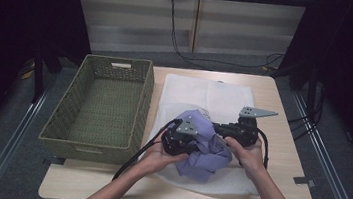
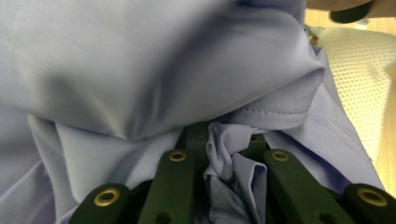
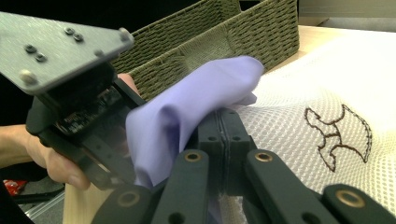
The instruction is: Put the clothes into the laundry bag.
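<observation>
A lavender cloth (image 1: 203, 153) is bunched up over a white mesh sheet (image 1: 205, 93) on the table, held between both grippers. My left gripper (image 1: 196, 142) comes in from the left and is shut on a gathered fold of the cloth (image 2: 140, 70), which is wadded between its jaws (image 2: 219, 137). My right gripper (image 1: 220, 130) comes in from the right. Its jaws (image 3: 224, 116) are pressed together at the cloth's (image 3: 187, 107) edge, and the fabric drapes off their left side. A hand holds each gripper.
A green woven basket (image 1: 103, 146) stands at the table's left, close beside the mesh sheet (image 3: 303, 93), which bears a brown embroidered mark (image 3: 338, 135). Bare wooden table (image 1: 283, 157) shows at the right and along the front. Cables trail on the floor behind.
</observation>
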`<state>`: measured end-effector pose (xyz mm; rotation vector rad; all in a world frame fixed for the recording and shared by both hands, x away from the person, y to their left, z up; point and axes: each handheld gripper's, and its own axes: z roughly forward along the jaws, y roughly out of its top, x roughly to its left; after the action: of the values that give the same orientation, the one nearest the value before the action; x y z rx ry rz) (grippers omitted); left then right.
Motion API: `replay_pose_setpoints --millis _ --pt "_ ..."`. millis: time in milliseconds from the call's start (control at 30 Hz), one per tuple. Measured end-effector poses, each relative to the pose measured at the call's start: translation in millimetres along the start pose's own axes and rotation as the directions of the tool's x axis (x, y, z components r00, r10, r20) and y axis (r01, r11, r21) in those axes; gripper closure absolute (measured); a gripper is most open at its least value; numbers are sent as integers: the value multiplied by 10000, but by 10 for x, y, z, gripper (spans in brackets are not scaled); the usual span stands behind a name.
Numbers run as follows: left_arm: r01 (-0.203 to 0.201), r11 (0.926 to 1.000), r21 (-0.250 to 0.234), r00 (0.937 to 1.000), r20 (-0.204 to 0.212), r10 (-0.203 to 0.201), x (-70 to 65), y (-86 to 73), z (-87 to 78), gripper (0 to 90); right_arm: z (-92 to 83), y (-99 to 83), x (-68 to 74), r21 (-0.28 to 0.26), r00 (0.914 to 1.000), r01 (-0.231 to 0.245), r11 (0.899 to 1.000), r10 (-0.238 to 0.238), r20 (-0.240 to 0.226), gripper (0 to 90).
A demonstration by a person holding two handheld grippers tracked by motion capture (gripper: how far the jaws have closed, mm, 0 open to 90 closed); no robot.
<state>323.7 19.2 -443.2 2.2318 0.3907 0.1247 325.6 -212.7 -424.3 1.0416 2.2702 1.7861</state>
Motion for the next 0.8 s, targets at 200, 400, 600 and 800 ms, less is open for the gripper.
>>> replay_pose_setpoints --millis 200,400,600,800 --pt "-257 9979 598 9997 5 257 -31 -84 134 796 -17 12 3 -130 10000 -25 9999 26 25 890" --pt "-310 9952 926 9995 90 303 -39 -130 216 794 -47 25 1 -234 10000 -28 9997 29 32 890" --pt "-353 9923 1191 9994 69 347 -69 -206 314 791 -48 28 9 -252 10000 -33 9997 34 11 891" --pt "123 9926 1206 9999 -28 -121 -48 -261 370 731 -46 29 12 -242 10000 -3 9997 3 10 891"
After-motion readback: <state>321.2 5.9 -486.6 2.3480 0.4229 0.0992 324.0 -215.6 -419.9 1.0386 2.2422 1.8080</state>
